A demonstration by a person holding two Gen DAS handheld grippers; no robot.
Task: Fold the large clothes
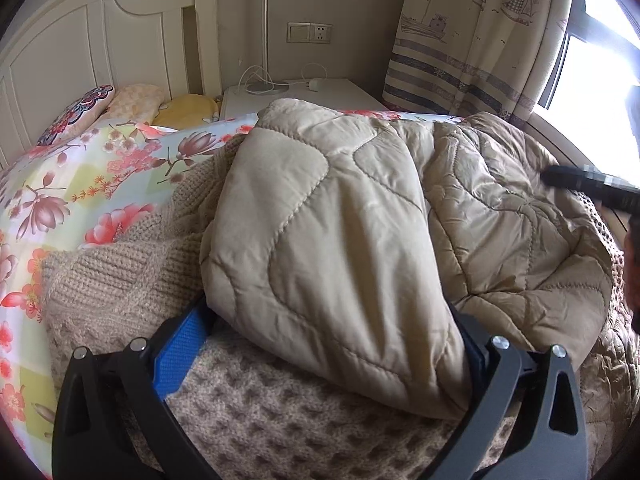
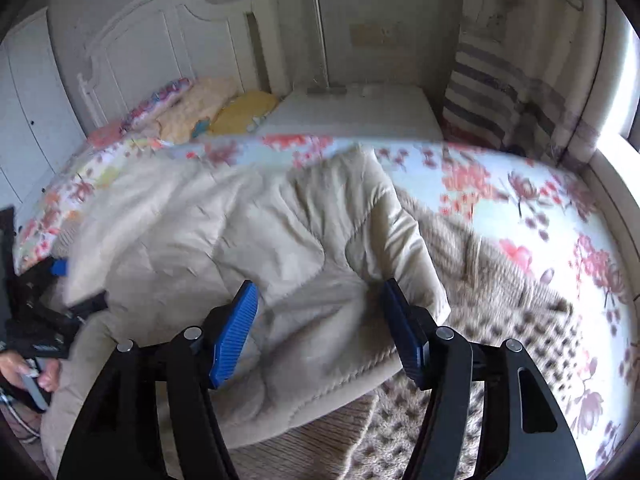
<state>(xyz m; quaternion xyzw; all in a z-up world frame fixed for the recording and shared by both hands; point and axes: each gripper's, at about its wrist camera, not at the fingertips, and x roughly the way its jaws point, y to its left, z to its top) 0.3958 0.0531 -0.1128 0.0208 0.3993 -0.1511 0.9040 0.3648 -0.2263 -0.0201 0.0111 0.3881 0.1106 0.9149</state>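
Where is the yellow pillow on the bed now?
In the left wrist view, the yellow pillow lies at the head of the bed, left of the white nightstand and below the headboard.

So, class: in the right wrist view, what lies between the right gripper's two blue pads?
A fold of the beige quilted jacket lies between the right gripper pads; whether they press it is unclear. Under it lies the brown knitted garment.

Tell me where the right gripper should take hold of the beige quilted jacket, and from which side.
Grip the quilted jacket at its stitched near hem, by the right corner lying on the knit sweater. Bring the right gripper in low from the near side: that edge lies flat, thin and unobstructed.
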